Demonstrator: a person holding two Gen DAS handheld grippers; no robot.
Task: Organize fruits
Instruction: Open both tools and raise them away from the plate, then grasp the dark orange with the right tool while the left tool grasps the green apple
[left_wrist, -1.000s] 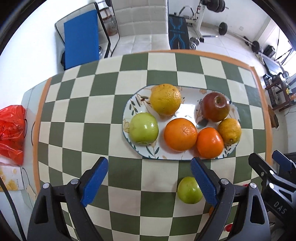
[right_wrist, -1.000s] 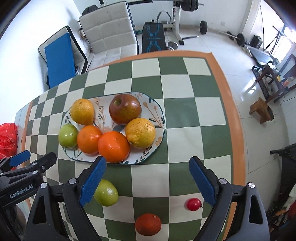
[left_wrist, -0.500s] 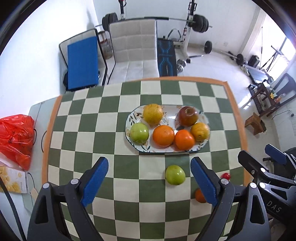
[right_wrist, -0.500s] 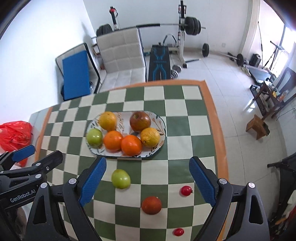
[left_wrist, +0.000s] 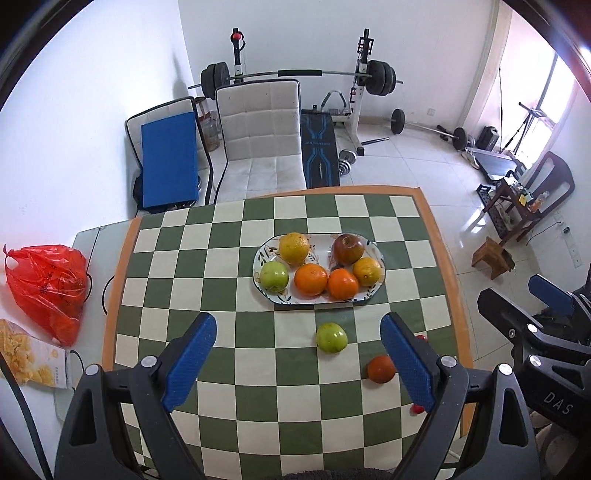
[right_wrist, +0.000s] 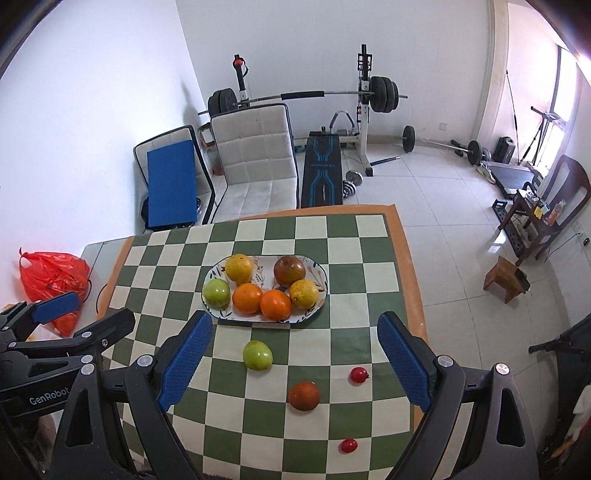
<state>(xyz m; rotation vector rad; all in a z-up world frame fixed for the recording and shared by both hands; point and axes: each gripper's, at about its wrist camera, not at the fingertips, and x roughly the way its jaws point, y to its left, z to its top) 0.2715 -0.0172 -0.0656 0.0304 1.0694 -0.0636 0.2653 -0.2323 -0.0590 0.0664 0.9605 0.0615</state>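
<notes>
An oval patterned plate (left_wrist: 267, 293) (right_wrist: 317, 306) on the green checked table (left_wrist: 221, 266) (right_wrist: 347, 236) holds several fruits: a green apple (left_wrist: 274, 275) (right_wrist: 217, 292), oranges, a red apple (left_wrist: 348, 248) (right_wrist: 290, 270) and yellow citrus. Loose on the cloth lie a green apple (left_wrist: 331, 336) (right_wrist: 257, 355), a dark orange fruit (left_wrist: 380, 368) (right_wrist: 304, 396) and small red tomatoes (right_wrist: 359, 375) (right_wrist: 348, 445). My left gripper (left_wrist: 297, 356) hangs open above the near part of the table. My right gripper (right_wrist: 291, 356) is open too, high over the loose fruit. Both hold nothing.
A red plastic bag (left_wrist: 48, 288) and a yellow snack box (left_wrist: 29, 356) lie left of the table. Behind stand a white chair (left_wrist: 262, 140), a blue-padded chair (left_wrist: 168, 158) and a weight bench (left_wrist: 321, 147). A wooden stool (left_wrist: 493, 256) is on the floor at right.
Both grippers have pulled back and up from the plate, so the whole table and room have come into view. The fruits have not moved. Both stay open.
</notes>
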